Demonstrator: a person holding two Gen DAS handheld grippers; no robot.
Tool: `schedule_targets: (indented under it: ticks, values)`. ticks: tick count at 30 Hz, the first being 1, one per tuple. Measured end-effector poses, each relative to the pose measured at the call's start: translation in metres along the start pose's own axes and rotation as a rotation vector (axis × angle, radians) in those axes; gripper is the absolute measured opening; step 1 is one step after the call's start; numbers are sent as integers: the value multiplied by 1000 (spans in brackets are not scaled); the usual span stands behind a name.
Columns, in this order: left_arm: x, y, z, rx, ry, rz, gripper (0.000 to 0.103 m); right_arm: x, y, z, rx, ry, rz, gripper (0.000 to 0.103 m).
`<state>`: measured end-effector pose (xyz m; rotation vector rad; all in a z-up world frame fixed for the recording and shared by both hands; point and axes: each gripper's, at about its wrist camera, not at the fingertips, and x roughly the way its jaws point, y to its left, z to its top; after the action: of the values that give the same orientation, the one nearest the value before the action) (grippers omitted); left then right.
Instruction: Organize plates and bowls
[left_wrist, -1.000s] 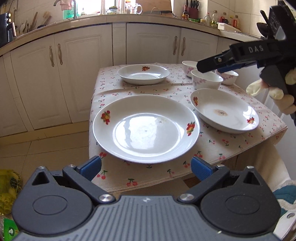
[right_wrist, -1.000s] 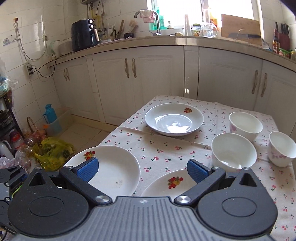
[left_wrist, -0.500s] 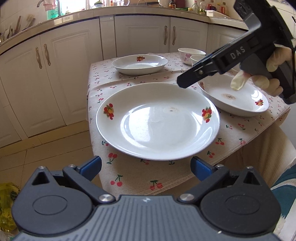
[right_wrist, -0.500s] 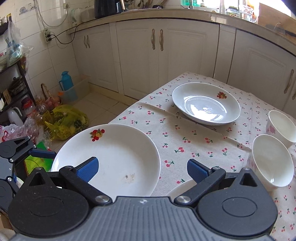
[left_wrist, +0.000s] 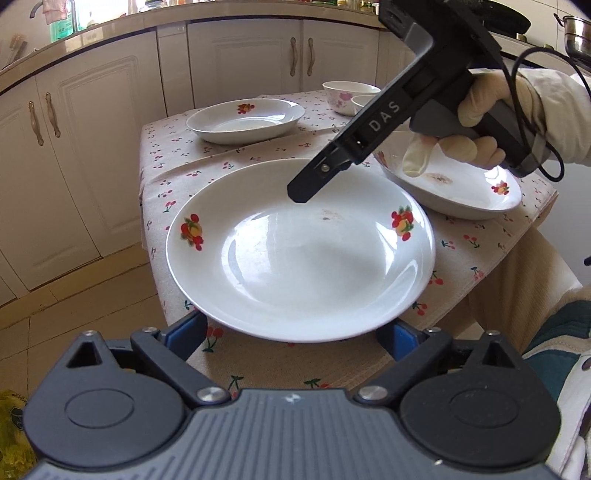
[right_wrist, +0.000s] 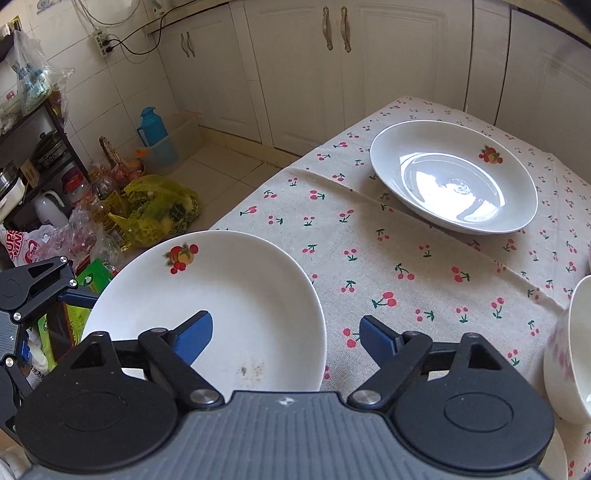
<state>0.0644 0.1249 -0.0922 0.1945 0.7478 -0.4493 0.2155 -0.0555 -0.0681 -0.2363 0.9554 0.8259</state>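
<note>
A large white plate (left_wrist: 299, 251) with fruit prints lies at the near corner of the cherry-print table (left_wrist: 166, 177). My left gripper (left_wrist: 291, 334) is at the plate's near rim. Its jaws are wide and closing slightly, and the rim hides both blue pad tips. In the right wrist view the same plate (right_wrist: 207, 302) has its rim between the jaws of my right gripper (right_wrist: 286, 341). One pad is over the plate's inside, the other over the cloth. These jaws are closing and press on nothing. A deep plate (right_wrist: 454, 177) sits farther back and another plate (left_wrist: 454, 184) to the right. Bowls (left_wrist: 351, 96) stand behind.
A gloved hand (left_wrist: 480, 110) holds the right gripper's handle above the right plate. White cabinets (left_wrist: 229, 55) line the back. Yellow bags and bottles (right_wrist: 155, 206) and a blue flask (right_wrist: 155, 136) clutter the floor left of the table. A bowl (right_wrist: 569, 354) stands at my right gripper's right.
Both grippers have come down and closer to the large plate. My right gripper's jaws have narrowed and now straddle the plate's rim. The left pads have slipped behind the near rim.
</note>
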Motion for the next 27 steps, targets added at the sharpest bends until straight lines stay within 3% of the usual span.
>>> schedule_targets:
  ticks: [9, 19, 27]
  values:
    - [3, 1, 6, 36, 15, -25, 97, 12, -2, 7, 0, 50, 63, 72]
    - [7, 5, 13, 48, 44, -37, 96, 11, -2, 9, 13, 55, 94, 71]
    - [21, 12, 35, 84, 25, -30, 96, 5, -20, 25, 16, 21, 55, 71]
